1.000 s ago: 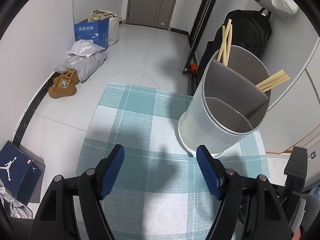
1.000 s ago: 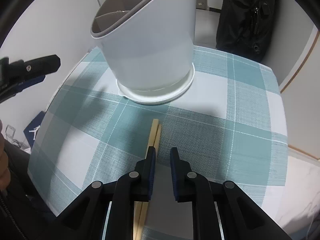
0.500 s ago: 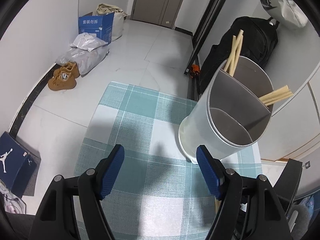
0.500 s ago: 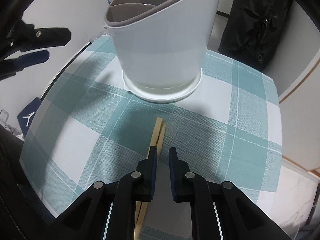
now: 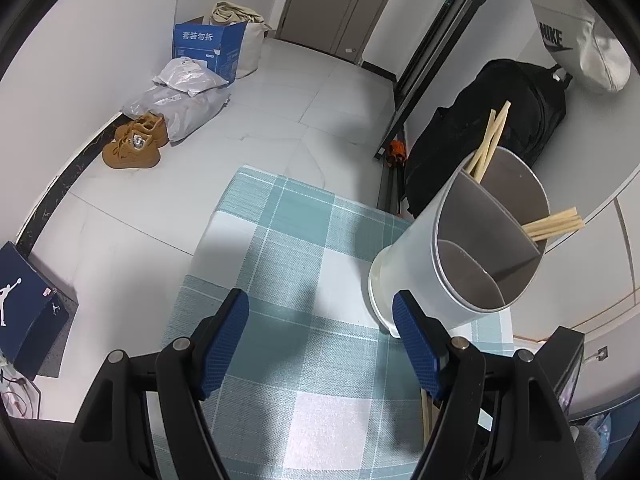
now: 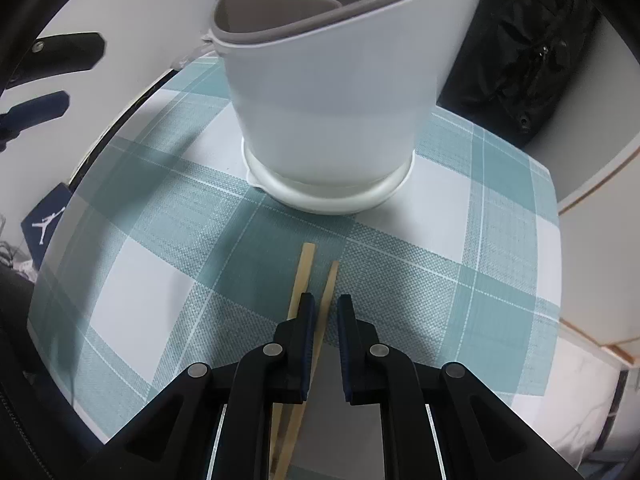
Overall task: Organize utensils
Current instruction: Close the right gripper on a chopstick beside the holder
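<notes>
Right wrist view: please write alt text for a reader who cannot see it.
The right gripper, jaws nearly closed, is low over two wooden chopsticks lying on a teal-and-white checked cloth; one chopstick runs between its fingers. Behind them stands a white utensil holder with a grey rim.

A utensil holder stands on the checked cloth, two loose chopsticks lying just before it (more chopsticks inside).
</notes>
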`<control>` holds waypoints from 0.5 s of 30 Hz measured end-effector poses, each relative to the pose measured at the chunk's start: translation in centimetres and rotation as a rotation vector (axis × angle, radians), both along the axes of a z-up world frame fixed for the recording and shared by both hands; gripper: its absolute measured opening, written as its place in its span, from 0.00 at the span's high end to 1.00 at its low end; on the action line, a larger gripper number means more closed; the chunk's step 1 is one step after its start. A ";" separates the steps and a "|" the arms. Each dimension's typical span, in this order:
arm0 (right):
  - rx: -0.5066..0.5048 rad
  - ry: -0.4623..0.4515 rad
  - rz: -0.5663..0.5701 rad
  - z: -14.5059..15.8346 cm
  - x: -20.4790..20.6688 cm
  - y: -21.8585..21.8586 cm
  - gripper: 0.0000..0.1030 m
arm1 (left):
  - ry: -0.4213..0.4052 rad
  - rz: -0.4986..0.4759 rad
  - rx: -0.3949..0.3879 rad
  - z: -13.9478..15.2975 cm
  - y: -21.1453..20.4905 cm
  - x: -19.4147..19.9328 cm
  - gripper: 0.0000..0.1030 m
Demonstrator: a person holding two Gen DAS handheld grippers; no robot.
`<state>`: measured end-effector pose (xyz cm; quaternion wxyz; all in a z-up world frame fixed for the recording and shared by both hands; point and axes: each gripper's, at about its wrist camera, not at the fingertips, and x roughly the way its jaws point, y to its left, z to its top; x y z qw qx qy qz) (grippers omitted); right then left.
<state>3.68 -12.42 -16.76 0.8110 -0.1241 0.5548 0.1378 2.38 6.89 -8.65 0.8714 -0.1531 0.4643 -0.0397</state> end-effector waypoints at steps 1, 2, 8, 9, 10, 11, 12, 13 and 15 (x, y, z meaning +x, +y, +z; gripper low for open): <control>0.000 0.002 -0.001 0.0 0.2 0.1 0.90 | -0.002 0.001 -0.003 0.0 0.1 -0.1 0.32; -0.001 0.003 -0.001 0.0 0.3 0.1 0.90 | -0.002 0.001 -0.004 0.1 0.2 -0.1 0.32; -0.007 -0.011 -0.001 0.0 1.5 1.0 0.90 | -0.008 0.029 -0.015 0.3 1.4 0.1 0.32; -0.006 -0.013 -0.003 -0.1 0.7 0.9 0.90 | -0.008 0.038 -0.011 0.2 1.7 0.1 0.32; -0.004 -0.015 -0.002 0.0 0.3 0.9 0.92 | -0.006 0.045 -0.009 0.1 1.8 0.1 0.32; 0.001 -0.015 0.001 -0.1 0.3 1.1 0.96 | -0.004 0.047 -0.010 0.1 1.9 0.1 0.32; 0.006 -0.013 0.004 -0.1 0.0 1.2 0.96 | 0.001 0.050 -0.013 0.0 2.0 0.1 0.32; 0.009 -0.013 0.006 0.0 0.0 1.3 0.96 | 0.005 0.050 -0.013 -0.1 2.0 0.1 0.32; 0.029 -0.013 0.006 0.0 -0.1 1.2 0.96 | 0.005 0.048 -0.007 -0.1 2.0 0.0 0.32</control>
